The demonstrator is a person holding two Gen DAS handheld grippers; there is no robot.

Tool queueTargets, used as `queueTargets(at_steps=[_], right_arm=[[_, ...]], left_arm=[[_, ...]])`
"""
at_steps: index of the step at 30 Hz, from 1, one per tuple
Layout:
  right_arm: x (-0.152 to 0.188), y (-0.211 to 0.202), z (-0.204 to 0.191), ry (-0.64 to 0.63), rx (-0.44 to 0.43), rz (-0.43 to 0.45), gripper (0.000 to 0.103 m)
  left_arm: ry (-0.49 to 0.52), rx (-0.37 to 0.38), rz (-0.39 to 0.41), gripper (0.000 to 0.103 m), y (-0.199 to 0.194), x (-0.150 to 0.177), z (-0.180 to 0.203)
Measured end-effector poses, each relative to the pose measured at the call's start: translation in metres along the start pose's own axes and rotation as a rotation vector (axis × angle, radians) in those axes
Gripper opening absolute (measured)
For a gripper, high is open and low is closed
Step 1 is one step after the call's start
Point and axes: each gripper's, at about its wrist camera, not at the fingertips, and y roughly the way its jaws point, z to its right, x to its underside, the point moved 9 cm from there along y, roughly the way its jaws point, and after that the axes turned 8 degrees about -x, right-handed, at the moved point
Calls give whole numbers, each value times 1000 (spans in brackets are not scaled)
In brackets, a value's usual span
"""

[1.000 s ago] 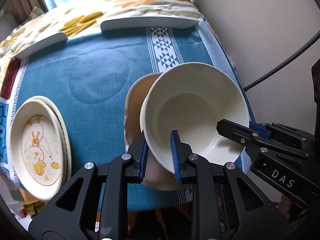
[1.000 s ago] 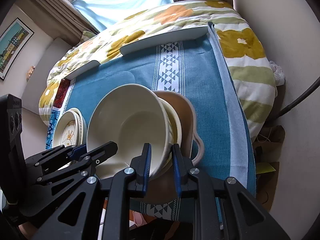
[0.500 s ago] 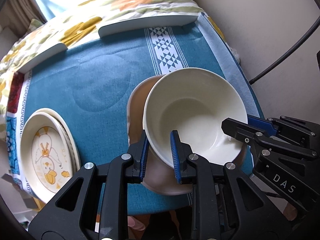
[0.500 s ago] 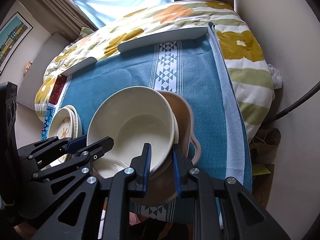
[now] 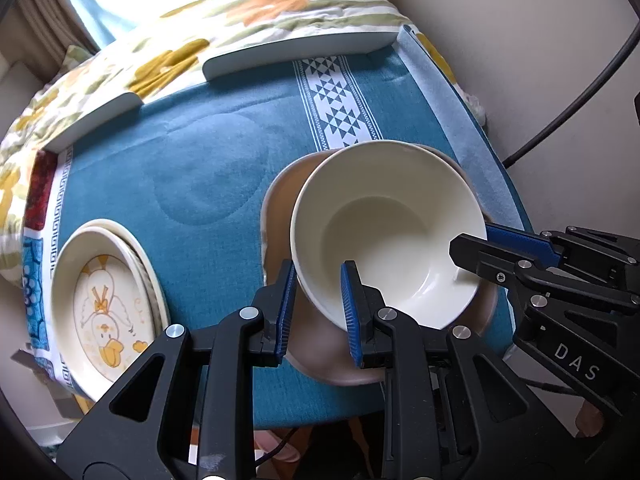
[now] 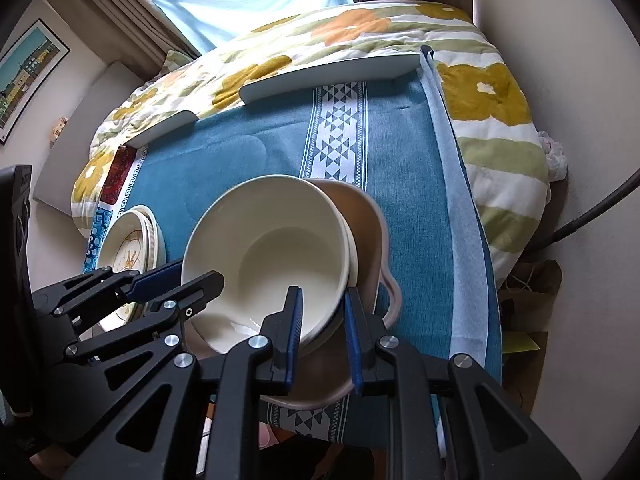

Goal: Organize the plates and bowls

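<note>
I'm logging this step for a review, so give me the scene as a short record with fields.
held item: cream bowl
left tool: straddles the bowl's near-left rim, one pad inside, one outside; gap to the outer pad
right tool: straddles the bowl's near-right rim, gaps visible beside both pads
under the bowl: tan bowl, the cream one nested in it, tilted
stack to the left: duck-print plate on top of another plate
surface: teal cloth with a white patterned band
contact: cannot tell whether either tool actually clamps the rim
</note>
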Motion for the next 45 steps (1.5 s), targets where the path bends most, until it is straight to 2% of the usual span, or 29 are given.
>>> queueTargets(at_steps=[2, 6, 10, 11, 12, 13, 14, 15, 16, 18, 19, 21, 24, 32, 34, 35, 39, 43, 45], right_arm=[[-2, -8, 0, 7, -14, 23, 19], [-10, -27, -2, -3, -16, 52, 19], [-18, -46, -8, -18, -48, 69, 19], [-19, -51, -10, -28, -49, 80, 23], [-20, -57, -12, -39, -49, 91, 36], [-20, -62, -13, -49, -49, 99, 49], [-20, -67, -14, -55, -46, 104, 77], [-19, -71, -15, -63, -44, 110, 95], [-18, -76, -16, -77, -45, 112, 97], [-11, -80, -16, -123, -37, 82, 97], [-5, -79, -15, -151, -23, 37, 97], [8, -73, -7, -189, 53, -45, 97], [22, -62, 4, -206, 141, -107, 97], [26, -17, 23, -168, 178, -212, 97], [29, -5, 25, -161, 174, -247, 91], [30, 1, 27, -153, 175, -266, 83], [35, 19, 29, -137, 155, -325, 70], [34, 35, 34, -145, 148, -366, 68], [37, 42, 34, -149, 129, -381, 67]], left_arm=[[-15, 13, 21, 19, -9, -3, -3], [-13, -8, 63, 20, -33, -13, -10], [-13, -20, 107, 27, -55, -20, -19], [-13, -21, 118, 43, -60, -20, -22], [-16, -23, 131, 77, -65, -21, -25], [-23, -28, 157, 92, -71, -21, -29], [-31, -39, 191, 103, -78, -22, -34], [-28, -48, 214, 103, -85, -22, -38], [-10, -50, 210, 103, -87, -19, -40], [37, -52, 188, 103, -88, -12, -45], [62, -53, 180, 103, -88, -8, -49], [109, -42, 149, 103, -84, 2, -54], [166, -3, 76, 103, -70, 14, -57], [239, 64, -63, 101, -13, 22, -44], [268, 81, -96, 99, 1, 25, -39], [272, 87, -111, 97, 8, 27, -37], [269, 126, -183, 78, 30, 30, -29], [270, 126, -215, 71, 46, 25, -21], [271, 128, -234, 60, 51, 25, -17]])
